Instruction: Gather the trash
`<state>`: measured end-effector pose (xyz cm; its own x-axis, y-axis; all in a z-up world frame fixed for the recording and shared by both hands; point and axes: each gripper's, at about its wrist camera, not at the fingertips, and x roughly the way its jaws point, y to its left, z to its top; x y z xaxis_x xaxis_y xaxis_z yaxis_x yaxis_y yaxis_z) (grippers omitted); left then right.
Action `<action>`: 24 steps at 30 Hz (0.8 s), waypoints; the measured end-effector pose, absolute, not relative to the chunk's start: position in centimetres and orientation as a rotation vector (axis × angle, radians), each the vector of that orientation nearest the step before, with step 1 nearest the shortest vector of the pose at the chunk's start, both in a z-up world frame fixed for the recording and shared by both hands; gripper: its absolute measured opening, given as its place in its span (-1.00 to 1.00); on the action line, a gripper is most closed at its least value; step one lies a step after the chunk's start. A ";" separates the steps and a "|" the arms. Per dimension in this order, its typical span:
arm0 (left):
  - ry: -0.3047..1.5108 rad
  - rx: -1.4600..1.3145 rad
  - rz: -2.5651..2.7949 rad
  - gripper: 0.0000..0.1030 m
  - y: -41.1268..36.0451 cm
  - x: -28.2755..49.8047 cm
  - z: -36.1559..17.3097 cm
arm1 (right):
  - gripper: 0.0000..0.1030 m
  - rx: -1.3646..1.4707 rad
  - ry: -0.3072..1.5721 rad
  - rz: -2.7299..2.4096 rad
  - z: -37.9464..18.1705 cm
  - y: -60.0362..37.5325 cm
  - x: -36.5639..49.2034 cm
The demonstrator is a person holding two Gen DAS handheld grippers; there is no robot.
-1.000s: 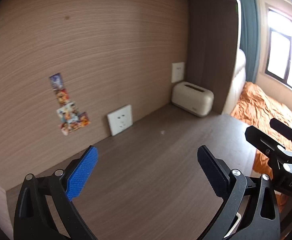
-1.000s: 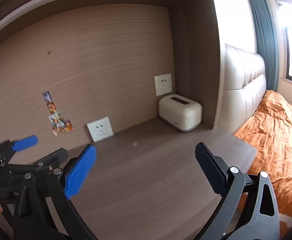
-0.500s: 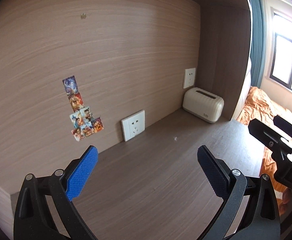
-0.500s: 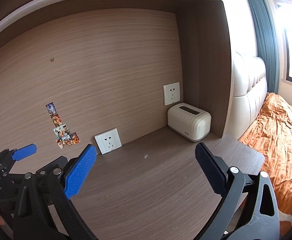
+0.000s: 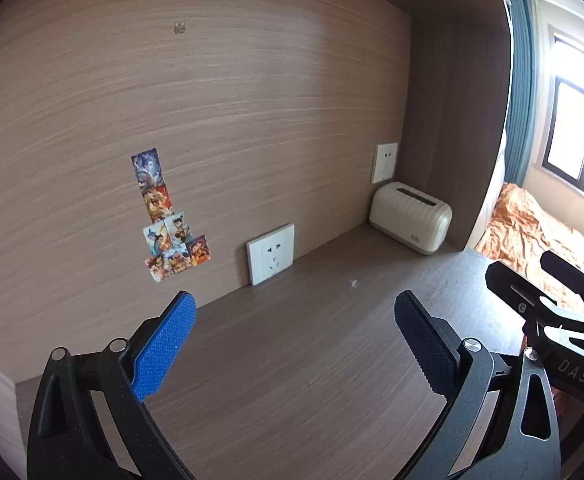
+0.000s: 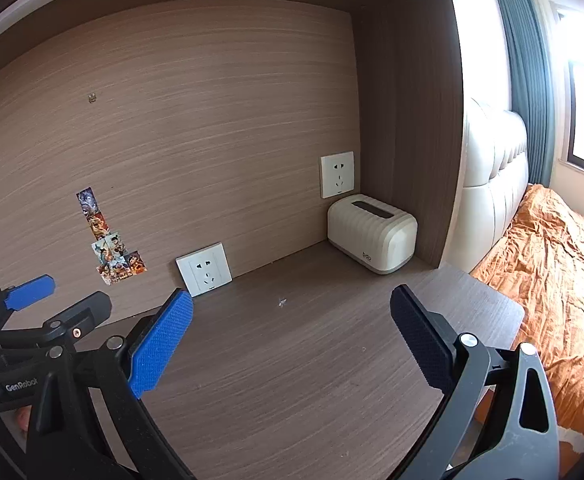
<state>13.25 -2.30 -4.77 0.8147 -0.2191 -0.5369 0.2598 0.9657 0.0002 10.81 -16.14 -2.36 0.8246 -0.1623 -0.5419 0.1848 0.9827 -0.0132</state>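
A tiny white scrap [image 5: 354,282] lies on the brown wooden desk [image 5: 292,360], out in front of both grippers; it also shows in the right wrist view [image 6: 282,302]. My left gripper [image 5: 292,344] is open and empty above the desk's near part. My right gripper [image 6: 290,340] is open and empty beside it. The right gripper's body shows at the right edge of the left wrist view [image 5: 548,320]. The left gripper's body shows at the left edge of the right wrist view [image 6: 32,320].
A cream tissue box [image 6: 372,238] stands in the back right corner of the desk. Two white wall sockets [image 6: 204,270] [image 6: 337,174] and several stickers [image 6: 110,240] are on the back panel. A bed with an orange sheet [image 6: 552,264] lies to the right.
Both grippers have pulled back and tilted up, so the back panel, sockets and tissue box sit farther off and more to the right. Both stay open.
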 end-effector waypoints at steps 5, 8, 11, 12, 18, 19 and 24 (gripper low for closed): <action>0.541 0.097 -0.248 0.90 -2.6 12.9 -4.5 | 0.91 0.054 0.569 -0.188 -2.4 -16.4 10.8; 0.529 0.107 -0.246 0.90 -2.8 12.9 -4.3 | 0.91 0.051 0.564 -0.191 -2.3 -16.4 10.9; 0.534 0.101 -0.249 0.90 -2.8 13.0 -4.3 | 0.91 0.052 0.563 -0.191 -2.3 -16.5 10.9; 0.537 0.099 -0.251 0.90 -2.9 13.1 -4.4 | 0.91 0.055 0.564 -0.190 -2.3 -16.5 10.9; 0.538 0.098 -0.257 0.90 -3.0 13.3 -4.4 | 0.91 0.062 0.565 -0.197 -2.4 -16.7 11.0; 0.539 0.099 -0.258 0.90 -3.0 13.3 -4.4 | 0.91 0.064 0.565 -0.197 -2.4 -16.7 11.0; 0.546 0.098 -0.261 0.90 -3.0 13.3 -4.5 | 0.91 0.067 0.571 -0.202 -2.6 -16.9 11.2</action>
<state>13.32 -3.04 -4.51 0.8224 -0.2191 -0.5250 0.2711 0.9623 0.0230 11.17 -16.86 -2.58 0.8222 -0.1714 -0.5428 0.2087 0.9780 0.0073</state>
